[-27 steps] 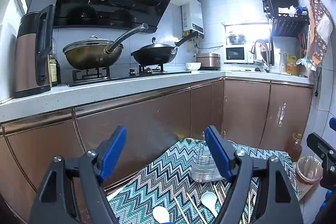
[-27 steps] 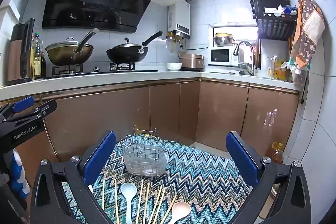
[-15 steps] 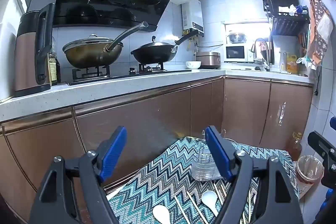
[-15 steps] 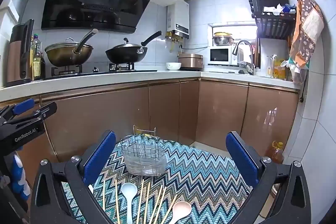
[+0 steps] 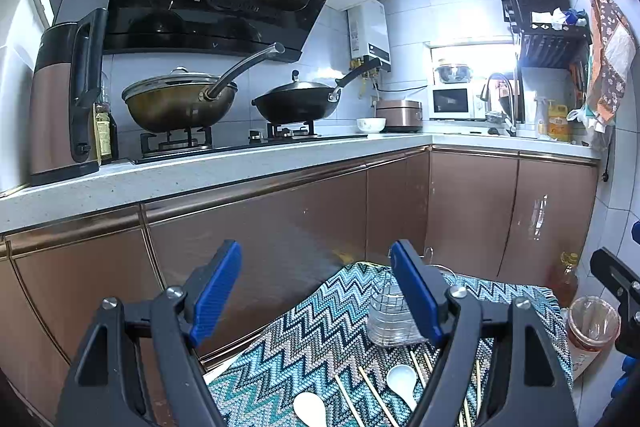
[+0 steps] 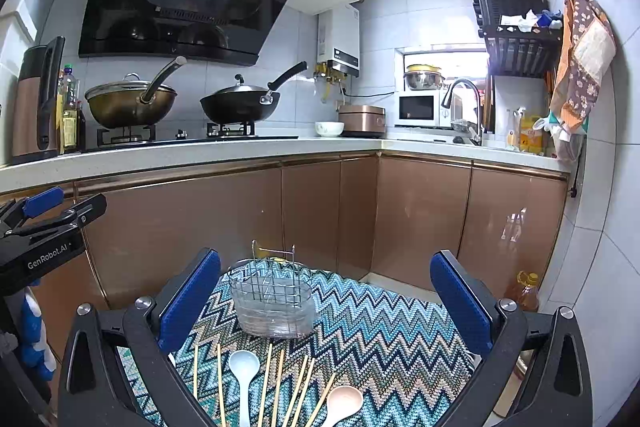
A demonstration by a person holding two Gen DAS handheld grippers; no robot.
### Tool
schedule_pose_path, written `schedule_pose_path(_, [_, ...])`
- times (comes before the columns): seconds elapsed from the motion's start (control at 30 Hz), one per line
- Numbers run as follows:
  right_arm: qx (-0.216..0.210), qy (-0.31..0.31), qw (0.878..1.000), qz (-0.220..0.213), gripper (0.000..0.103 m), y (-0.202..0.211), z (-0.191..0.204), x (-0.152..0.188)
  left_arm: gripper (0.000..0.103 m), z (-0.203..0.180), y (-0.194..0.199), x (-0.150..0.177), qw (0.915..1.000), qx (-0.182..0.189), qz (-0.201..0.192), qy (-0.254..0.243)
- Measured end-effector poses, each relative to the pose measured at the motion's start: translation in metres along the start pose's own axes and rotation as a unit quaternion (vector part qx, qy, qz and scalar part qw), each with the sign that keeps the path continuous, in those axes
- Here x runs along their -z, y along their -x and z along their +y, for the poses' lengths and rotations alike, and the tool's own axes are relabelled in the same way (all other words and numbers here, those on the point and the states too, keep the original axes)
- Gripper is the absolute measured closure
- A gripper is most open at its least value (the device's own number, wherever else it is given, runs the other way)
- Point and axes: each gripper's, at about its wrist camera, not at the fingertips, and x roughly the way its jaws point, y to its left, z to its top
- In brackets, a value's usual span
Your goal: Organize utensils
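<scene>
A clear utensil holder with a wire frame (image 6: 274,305) stands on a zigzag-patterned cloth (image 6: 384,339); it also shows in the left wrist view (image 5: 390,319). In front of it lie several wooden chopsticks (image 6: 276,383), a white spoon (image 6: 243,367) and a pale pink spoon (image 6: 342,403). The left wrist view shows two white spoons (image 5: 401,379) (image 5: 310,409). My right gripper (image 6: 326,301) is open and empty above the cloth. My left gripper (image 5: 316,293) is open and empty, left of the holder.
Brown cabinets (image 6: 312,211) run behind the cloth under a white counter (image 6: 240,147) with two woks on a stove. An oil bottle (image 6: 524,291) stands on the floor at right. A plastic cup (image 5: 590,323) sits right of the cloth.
Both grippers stay open and nearly still. The views have shifted only slightly.
</scene>
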Motion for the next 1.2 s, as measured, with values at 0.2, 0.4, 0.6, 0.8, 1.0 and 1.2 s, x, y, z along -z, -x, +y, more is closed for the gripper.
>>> schedule_pose_path(0.2, [0.002,-0.002,1.0,-0.003,0.0,-0.0005,-0.0009,0.0003,0.027,-0.0005,-0.0021,0.0012,1.0,-0.001,0.002,-0.001])
schedule_pose_path(0.4, [0.002,0.001,1.0,-0.003,0.0,-0.0006,0.0006,0.0006,0.027,-0.0023,-0.0032,0.0016,1.0,-0.006,0.003,-0.004])
schedule_pose_path(0.6, [0.004,0.002,1.0,-0.004,0.0,-0.0006,0.0007,-0.0001,0.027,-0.0041,-0.0042,0.0027,0.9999,-0.01,0.004,-0.007])
schedule_pose_path(0.8, [0.005,0.001,1.0,-0.007,0.0,-0.0007,-0.0006,0.0,0.027,-0.0046,-0.0044,0.0021,0.9999,-0.013,0.003,-0.006])
schedule_pose_path(1.0, [0.007,0.0,1.0,-0.005,0.0,-0.0022,-0.0027,0.0002,0.027,-0.0041,-0.0047,0.0003,0.9999,-0.015,0.002,0.0])
schedule_pose_path(1.2, [0.01,-0.004,1.0,-0.003,0.0,-0.0044,-0.0053,-0.0005,0.027,-0.004,-0.0046,-0.0028,0.9999,-0.014,-0.002,0.004])
